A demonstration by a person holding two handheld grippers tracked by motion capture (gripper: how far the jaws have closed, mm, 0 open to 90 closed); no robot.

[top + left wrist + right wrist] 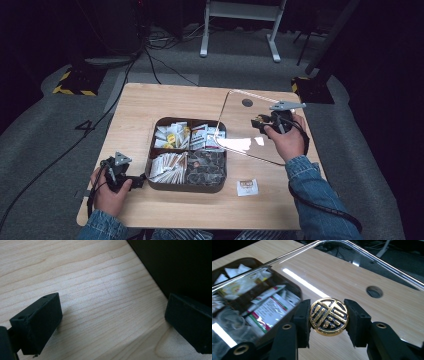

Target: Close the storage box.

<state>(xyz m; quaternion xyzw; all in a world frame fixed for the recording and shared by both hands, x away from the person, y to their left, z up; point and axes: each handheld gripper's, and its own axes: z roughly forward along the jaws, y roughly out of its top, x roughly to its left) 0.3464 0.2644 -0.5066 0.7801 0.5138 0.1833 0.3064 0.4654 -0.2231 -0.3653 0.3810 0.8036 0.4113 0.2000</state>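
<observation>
Wooden table (150,105) holds a snack tray (186,187).
Right hand-held gripper (328,317) clamps the clear lid's gold knob (329,316); left hand-held gripper (112,325), at tray's nine o'clock, gapes empty.

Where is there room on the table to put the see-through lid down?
Bare wood lies along the far edge of the light wooden table, behind the dark brown four-part tray, and in the strip on the tray's left. It is crowded on the right: the clear lid, the right gripper and a small white packet.
</observation>
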